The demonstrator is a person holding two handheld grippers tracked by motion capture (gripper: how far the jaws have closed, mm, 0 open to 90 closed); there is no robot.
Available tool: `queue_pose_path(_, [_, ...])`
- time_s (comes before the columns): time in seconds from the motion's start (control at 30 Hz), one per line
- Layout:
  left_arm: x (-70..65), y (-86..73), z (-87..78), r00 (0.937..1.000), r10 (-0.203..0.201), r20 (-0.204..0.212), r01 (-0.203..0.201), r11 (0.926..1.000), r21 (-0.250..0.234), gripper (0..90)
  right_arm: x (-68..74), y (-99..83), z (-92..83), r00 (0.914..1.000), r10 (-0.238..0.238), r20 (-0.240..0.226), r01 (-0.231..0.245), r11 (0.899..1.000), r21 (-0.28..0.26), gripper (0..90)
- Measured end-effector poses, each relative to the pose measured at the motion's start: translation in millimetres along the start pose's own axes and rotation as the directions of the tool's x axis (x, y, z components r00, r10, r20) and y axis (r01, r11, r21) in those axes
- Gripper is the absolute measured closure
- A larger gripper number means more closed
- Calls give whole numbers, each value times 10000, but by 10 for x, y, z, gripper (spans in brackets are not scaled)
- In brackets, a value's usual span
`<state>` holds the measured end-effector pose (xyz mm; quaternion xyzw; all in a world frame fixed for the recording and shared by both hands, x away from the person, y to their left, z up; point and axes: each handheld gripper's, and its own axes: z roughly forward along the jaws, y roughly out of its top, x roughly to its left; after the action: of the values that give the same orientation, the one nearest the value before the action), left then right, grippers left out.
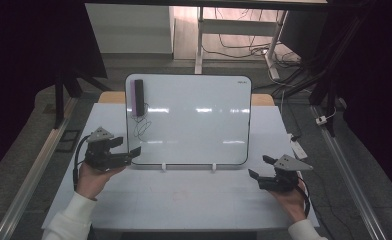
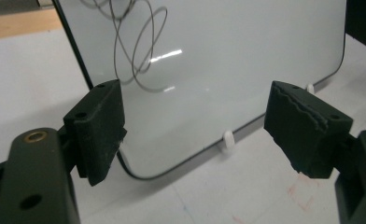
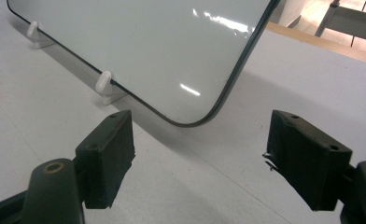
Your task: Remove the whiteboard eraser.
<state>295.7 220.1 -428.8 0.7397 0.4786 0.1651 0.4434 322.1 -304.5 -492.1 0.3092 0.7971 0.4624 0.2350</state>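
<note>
The left tongs (image 1: 129, 146) are released and empty, at the lower left corner of the whiteboard (image 1: 194, 125). The right tongs (image 1: 260, 167) are also released, near its lower right corner. The whiteboard leans on the white bench (image 1: 184, 195), an eraser (image 1: 138, 97) stuck at its upper left.

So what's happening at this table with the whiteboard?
A person sits at a white table with a hand-held gripper in each hand. A whiteboard stands propped on it, with a scribble near its left edge and an eraser stuck in its upper left corner. The left hand-held gripper is beside the board's lower left corner, jaws open and empty. The right hand-held gripper waits near the lower right corner, also open, holding nothing.
</note>
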Motion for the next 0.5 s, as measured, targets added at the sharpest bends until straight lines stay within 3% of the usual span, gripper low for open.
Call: queue_pose_path(0.5, [-9, 410, 155, 9999, 69, -145, -74, 9992, -393, 239, 0, -11, -9, 9999, 64, 105, -64, 10000, -30, 233])
